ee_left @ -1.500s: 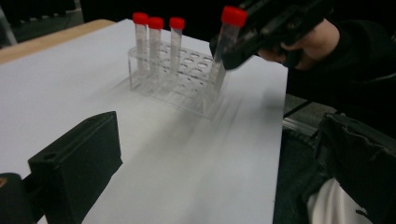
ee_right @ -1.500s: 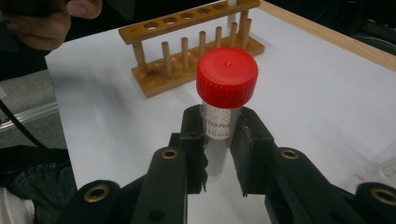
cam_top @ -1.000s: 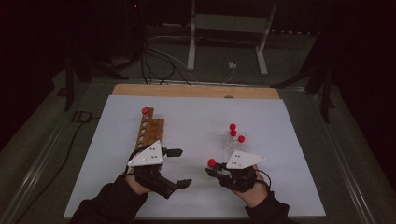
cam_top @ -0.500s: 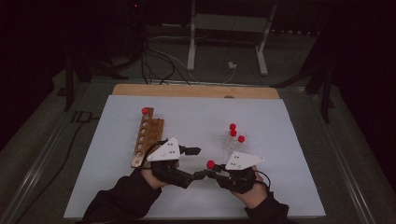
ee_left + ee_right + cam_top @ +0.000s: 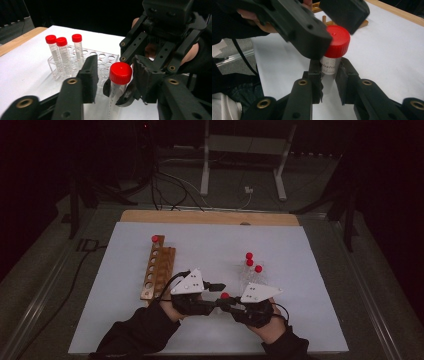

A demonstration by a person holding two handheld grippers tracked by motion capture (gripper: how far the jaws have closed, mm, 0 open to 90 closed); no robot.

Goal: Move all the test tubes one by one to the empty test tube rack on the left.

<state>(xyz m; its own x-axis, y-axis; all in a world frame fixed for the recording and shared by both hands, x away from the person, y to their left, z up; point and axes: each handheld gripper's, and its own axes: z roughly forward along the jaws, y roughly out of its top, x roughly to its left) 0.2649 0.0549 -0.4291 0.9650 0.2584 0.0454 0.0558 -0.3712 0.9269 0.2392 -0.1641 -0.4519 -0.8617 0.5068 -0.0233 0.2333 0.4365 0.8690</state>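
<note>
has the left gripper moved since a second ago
Yes. The left gripper has slid right, away from the wooden rack, to the red-capped tube in the right gripper; its jaws have just been closing around the cap.

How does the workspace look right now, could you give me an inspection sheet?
Surface: white sheet on a wooden board.
Job's things: wooden rack with one red-capped tube; clear rack with three tubes; one held tube.
Clutter: nothing seen.
Grippers: right gripper shut on the held tube's body; left gripper has just been closing, fingers either side of its red cap, a gap on one side.
Cables: floor cables beyond the table; another at its left.
Surroundings: dark room, metal stand behind.
</note>
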